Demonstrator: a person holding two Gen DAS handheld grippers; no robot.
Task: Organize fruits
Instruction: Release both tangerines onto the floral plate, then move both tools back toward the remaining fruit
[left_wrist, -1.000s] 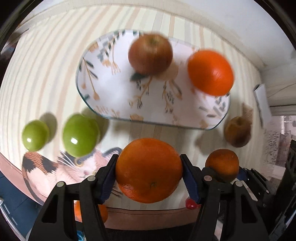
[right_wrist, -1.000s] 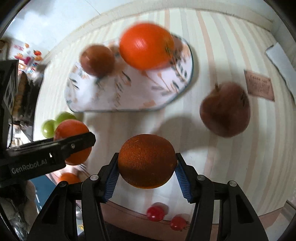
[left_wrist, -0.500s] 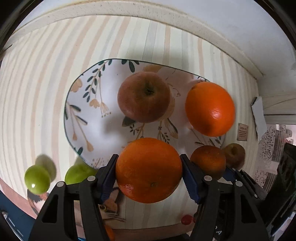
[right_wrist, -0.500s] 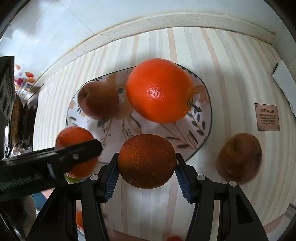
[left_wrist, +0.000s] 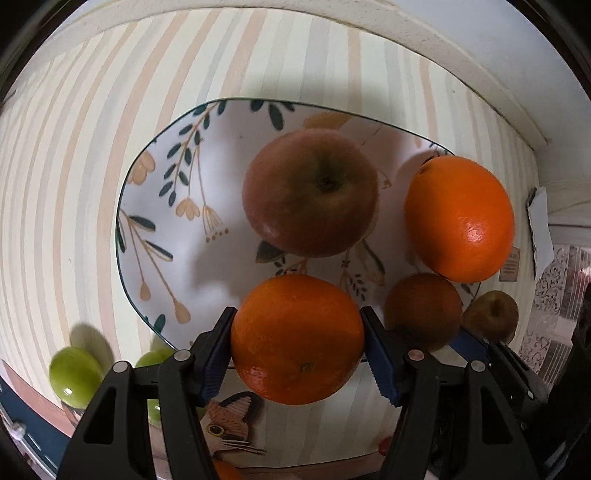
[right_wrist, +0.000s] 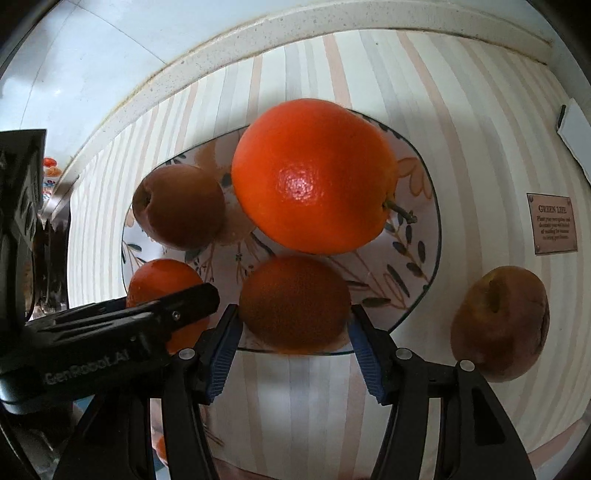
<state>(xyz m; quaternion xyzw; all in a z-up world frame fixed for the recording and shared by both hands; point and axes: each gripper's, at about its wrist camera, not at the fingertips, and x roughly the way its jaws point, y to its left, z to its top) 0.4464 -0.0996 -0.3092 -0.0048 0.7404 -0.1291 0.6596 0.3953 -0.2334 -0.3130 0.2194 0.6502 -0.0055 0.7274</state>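
A floral oval plate (left_wrist: 166, 229) (right_wrist: 417, 236) holds a red-brown apple (left_wrist: 310, 192) (right_wrist: 179, 205) and a big orange (left_wrist: 460, 218) (right_wrist: 314, 175). My left gripper (left_wrist: 297, 343) is shut on an orange (left_wrist: 297, 338) (right_wrist: 159, 282) over the plate's near rim. My right gripper (right_wrist: 293, 326) is shut on a darker orange (right_wrist: 293, 302) (left_wrist: 423, 310) over the plate's near edge, to the right of the left one.
A brown apple (right_wrist: 500, 325) (left_wrist: 491, 317) lies on the striped cloth right of the plate. Two green fruits (left_wrist: 75, 376) lie left of the plate's near edge. A small brown label (right_wrist: 552, 223) sits on the cloth. A wall edge runs behind.
Both grippers have moved forward with their oranges, from the cloth in front of the plate to over its near rim. The plate and its fruit look larger and closer.
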